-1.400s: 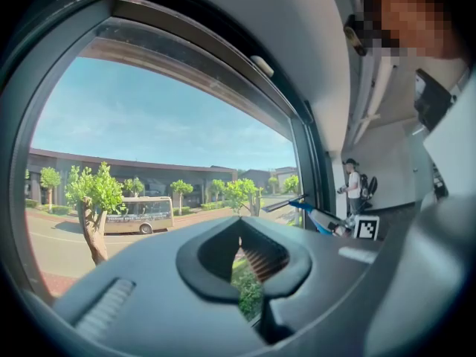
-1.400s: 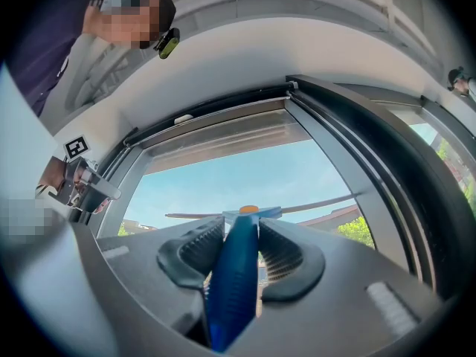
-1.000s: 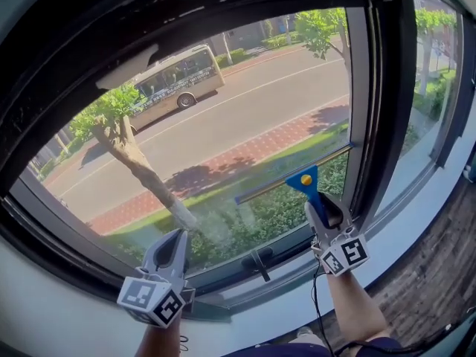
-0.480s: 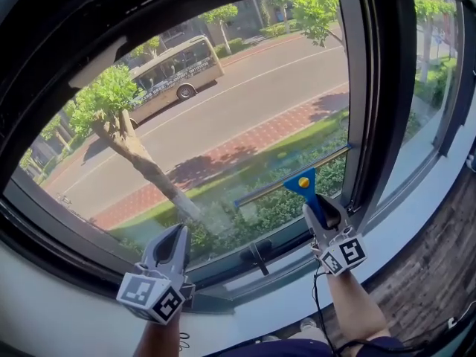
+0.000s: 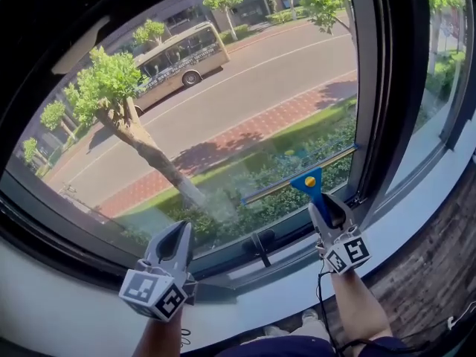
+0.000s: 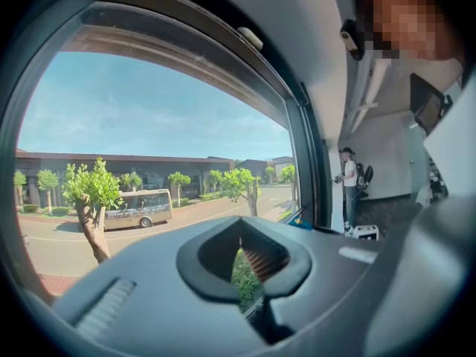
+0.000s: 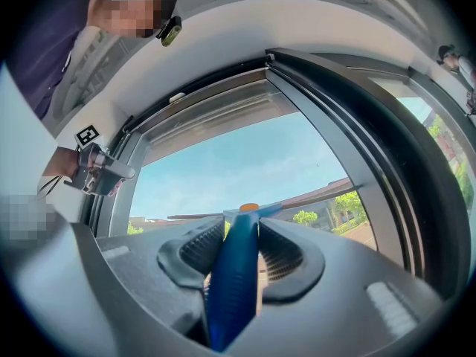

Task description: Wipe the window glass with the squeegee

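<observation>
I am holding the squeegee (image 5: 307, 178) in the right hand-held gripper (image 5: 324, 201), whose jaws are clamping the blue handle (image 7: 234, 274) from both sides. In the right gripper view the handle is running straight up between the ribbed pads, with the orange cap showing just past their tips. The long blade (image 5: 297, 175) is lying directly ahead of that gripper, slanted, with its far end rising toward the upright window frame (image 5: 372, 88) on the gripper's right. It is sitting low on the window glass (image 5: 223, 103), and I judge it is bearing on the pane, though I cannot confirm contact from here.

The left hand-held gripper (image 5: 179, 231) is hanging well apart on the other side, jaws closed together on nothing, pointing at the lower part of the same pane. The dark latch (image 5: 258, 248) is sitting between the two grippers, lower down.

I am treating the squeegee as a light tool: a stiff plastic handle and a rigid bar with what is probably a soft rubber edge. The smooth, tapering handle is likely to twist or slide in the pads if the blade drags, so I am judging the mid-handle, where the jaws are gripping now, to be the right place to hold it, never the blade. The glass is hard and slick, so I am expecting steady, even pressure to matter more than force.
</observation>
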`<state>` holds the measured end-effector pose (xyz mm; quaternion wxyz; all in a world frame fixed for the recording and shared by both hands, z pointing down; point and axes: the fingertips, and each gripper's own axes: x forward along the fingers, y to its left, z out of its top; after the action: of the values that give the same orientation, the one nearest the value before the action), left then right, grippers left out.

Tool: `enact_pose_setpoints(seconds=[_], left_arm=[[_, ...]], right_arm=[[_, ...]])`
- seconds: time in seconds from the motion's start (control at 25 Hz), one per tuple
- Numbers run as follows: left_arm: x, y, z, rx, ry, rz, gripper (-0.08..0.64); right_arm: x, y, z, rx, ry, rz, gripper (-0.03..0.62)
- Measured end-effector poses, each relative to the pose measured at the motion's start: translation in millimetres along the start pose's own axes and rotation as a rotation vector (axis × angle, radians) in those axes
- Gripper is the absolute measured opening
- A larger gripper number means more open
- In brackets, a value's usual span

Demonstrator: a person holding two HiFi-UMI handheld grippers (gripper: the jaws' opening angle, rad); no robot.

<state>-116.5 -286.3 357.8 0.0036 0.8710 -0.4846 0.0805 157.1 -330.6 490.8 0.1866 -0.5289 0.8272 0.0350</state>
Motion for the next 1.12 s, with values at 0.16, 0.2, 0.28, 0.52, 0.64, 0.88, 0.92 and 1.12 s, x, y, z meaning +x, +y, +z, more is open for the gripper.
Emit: enact_pose_setpoints(seconds=[0.16,0.2,0.28,0.52,0.64,0.88,0.92,1.12], left_arm=[[-2,-1,-5,-0.003,0.007,0.01,-0.008],[-2,-1,-6,-0.003,0.011,0.014,-0.006],[-3,3,-10,-0.012,0.022,0.028,-0.005],[-10,8,-13,-0.016,0.037,0.053,-0.005],[-9,8,-13,-0.01,0.043,0.055,-0.005],[-8,5,-11,0.0,0.055,0.053,-0.005],[-7,3,-11,0.001,0.056,0.052,-0.005],[-4,-3,-15,0.001,0.064,0.049,-0.005]], right_arm=[[-5,-1,-12,0.01,0.023,0.005,0.146],[-6,-2,-15,0.012,0.03,0.007,0.146],[-9,-3,-22,0.016,0.047,0.007,0.146],[-20,-6,-49,0.039,0.104,-0.003,0.146],[-23,-8,-61,0.045,0.118,-0.003,0.146],[-25,-7,-69,0.041,0.14,0.012,0.146],[-26,-7,-70,0.043,0.143,0.013,0.146],[-33,-9,-78,0.055,0.152,0.015,0.146]])
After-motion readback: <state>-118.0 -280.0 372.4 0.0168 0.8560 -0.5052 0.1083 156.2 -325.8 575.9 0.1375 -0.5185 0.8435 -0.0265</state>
